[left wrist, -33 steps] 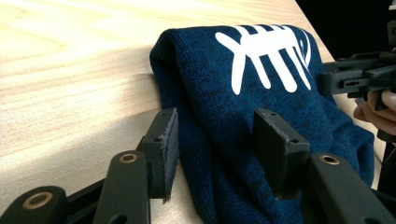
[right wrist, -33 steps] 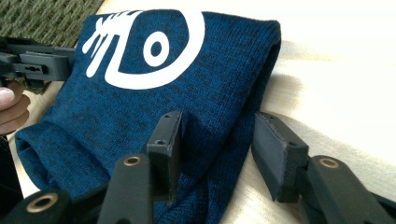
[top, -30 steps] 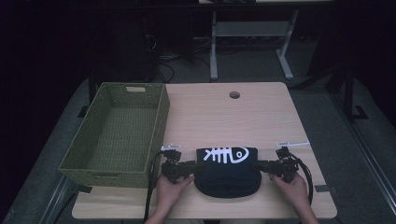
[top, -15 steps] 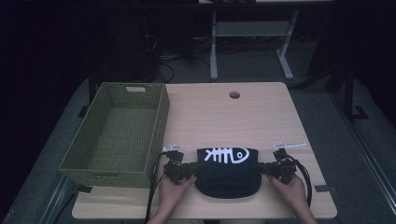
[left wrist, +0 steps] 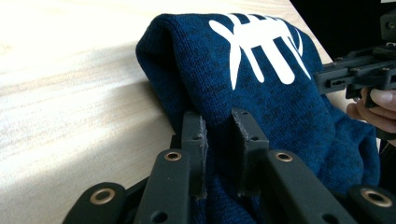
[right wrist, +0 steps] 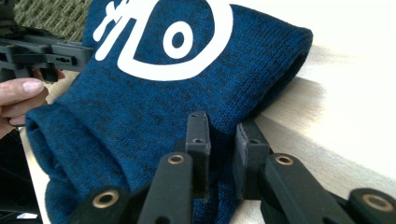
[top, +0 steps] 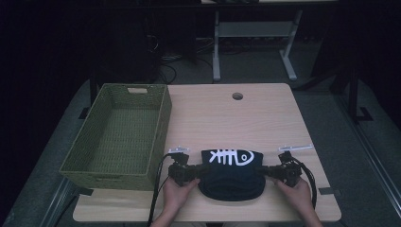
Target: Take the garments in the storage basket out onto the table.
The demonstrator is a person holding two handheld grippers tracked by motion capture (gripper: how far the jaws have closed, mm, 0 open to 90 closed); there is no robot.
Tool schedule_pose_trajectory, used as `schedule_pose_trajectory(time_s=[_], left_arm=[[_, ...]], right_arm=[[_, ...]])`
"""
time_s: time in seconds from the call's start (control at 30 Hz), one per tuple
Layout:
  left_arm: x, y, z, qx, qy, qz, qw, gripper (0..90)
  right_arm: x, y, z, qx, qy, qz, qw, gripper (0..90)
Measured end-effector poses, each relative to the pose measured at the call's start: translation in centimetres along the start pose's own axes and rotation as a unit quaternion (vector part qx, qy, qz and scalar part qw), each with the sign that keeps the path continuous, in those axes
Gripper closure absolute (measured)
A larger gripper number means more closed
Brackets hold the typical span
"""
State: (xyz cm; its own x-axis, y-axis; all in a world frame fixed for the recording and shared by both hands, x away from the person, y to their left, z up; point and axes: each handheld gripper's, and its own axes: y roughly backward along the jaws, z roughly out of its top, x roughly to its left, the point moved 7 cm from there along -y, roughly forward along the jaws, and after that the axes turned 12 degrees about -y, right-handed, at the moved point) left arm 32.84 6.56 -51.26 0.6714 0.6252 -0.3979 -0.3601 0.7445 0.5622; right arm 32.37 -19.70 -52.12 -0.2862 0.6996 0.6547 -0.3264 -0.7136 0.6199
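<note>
A dark blue knitted garment [top: 231, 177] with a white fish-skeleton print lies folded near the table's front edge. My left gripper [top: 204, 171] meets its left side and my right gripper [top: 263, 171] its right side. In the left gripper view the garment [left wrist: 261, 79] bunches between the two pads, and my left gripper [left wrist: 219, 140] is shut on that fold. In the right gripper view the garment [right wrist: 154, 88] is pinched the same way by my right gripper [right wrist: 223, 140]. Both pairs of jaws have just been closing on the cloth.
A green woven basket [top: 163, 123] stands empty on the table's left side. The wooden table [top: 227, 123] has a round cable hole [top: 237, 96] near its far edge. Cables trail from both grippers over the front edge. Beyond the table are dark floor and desk legs.
Both pairs of jaws have narrowed onto the garment's side edges. The hands have hardly moved and the garment lies where it was.
</note>
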Motion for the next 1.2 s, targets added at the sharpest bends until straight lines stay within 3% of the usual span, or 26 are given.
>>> schedule_pose_trajectory(time_s=[0.33, 0.6, 0.93, 1.2], left_arm=[[-0.8, -0.1, 1.2, -0.015, 0.006, -0.022, 0.9996, 78.6], [-1.7, 1.1, 2.5, -0.029, -0.001, -0.033, 0.9990, 78.6], [-2.7, 3.2, 4.6, -0.043, -0.021, -0.039, 0.9981, 78.7], [-2.9, 5.7, 6.6, -0.058, -0.030, -0.036, 0.9972, 78.7]], right_arm=[[-0.1, 1.7, 0.2, -0.014, -0.014, 0.017, 0.9997, 79.7], [0.7, 2.7, 0.7, -0.027, -0.014, 0.032, 0.9990, 79.7], [2.4, 4.0, 1.8, -0.035, -0.009, 0.047, 0.9983, 79.7], [4.6, 4.7, 3.4, -0.043, 0.000, 0.062, 0.9971, 79.7]])
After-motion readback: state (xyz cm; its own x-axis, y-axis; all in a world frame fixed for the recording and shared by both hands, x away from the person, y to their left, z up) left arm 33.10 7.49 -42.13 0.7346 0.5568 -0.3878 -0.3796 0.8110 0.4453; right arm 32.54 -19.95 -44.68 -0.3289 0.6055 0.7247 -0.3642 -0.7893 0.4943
